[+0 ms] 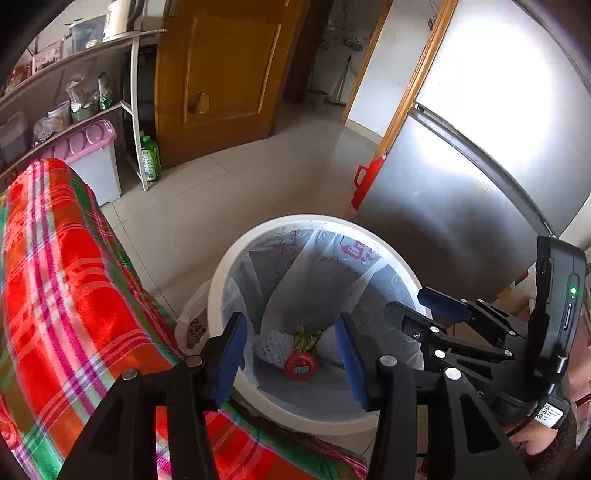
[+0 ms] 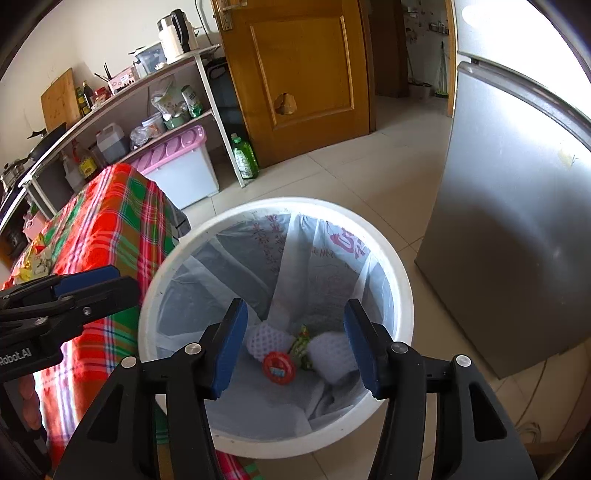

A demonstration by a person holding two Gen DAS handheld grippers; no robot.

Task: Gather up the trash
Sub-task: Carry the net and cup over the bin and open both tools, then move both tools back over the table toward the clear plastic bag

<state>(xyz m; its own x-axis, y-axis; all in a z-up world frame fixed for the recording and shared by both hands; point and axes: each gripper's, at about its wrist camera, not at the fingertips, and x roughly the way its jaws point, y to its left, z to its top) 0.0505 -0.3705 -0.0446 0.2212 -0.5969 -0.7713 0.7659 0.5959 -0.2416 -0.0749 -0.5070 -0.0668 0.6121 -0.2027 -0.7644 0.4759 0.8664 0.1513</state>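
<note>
Presently we log, with the white bin [image 2: 147, 314] as landmark: a round white pail standing on the tiled floor [image 2: 369, 170], lined with a translucent bag [image 2: 317, 266] printed in pink characters; at its bottom lies the trash, namely a round red lid-like piece [image 2: 279, 369], a green-and-yellow wrapper [image 2: 301, 345] touching it, a white foam net [image 2: 264, 341] just left of it and a second white foam piece [image 2: 332, 356] just right of the wrapper.

Left tool [image 1: 291, 356]: held above the near side of the bin, blue pads spread wide, nothing between them; seen from the right wrist view it sits at the bin's left [image 2: 74, 291], over the cloth.

Right tool [image 2: 295, 349]: held above the bin mouth, blue pads likewise wide apart and carrying nothing; from the left wrist view it appears at the bin's right rim [image 1: 443, 306].

Left of the bin: a bench draped in red, green and pink plaid cloth [image 2: 110, 221], its edge touching the rim; crinkled yellow packets [image 2: 35, 258] rest on its far end.

Right of the bin: a grey refrigerator [image 2: 517, 221].

Beyond the bin: a pink-lidded storage box [image 2: 184, 166], a green bottle [image 2: 244, 157], a shelf [image 2: 147, 81] bearing a kettle [image 2: 173, 31], and a wooden door [image 2: 295, 74].
</note>
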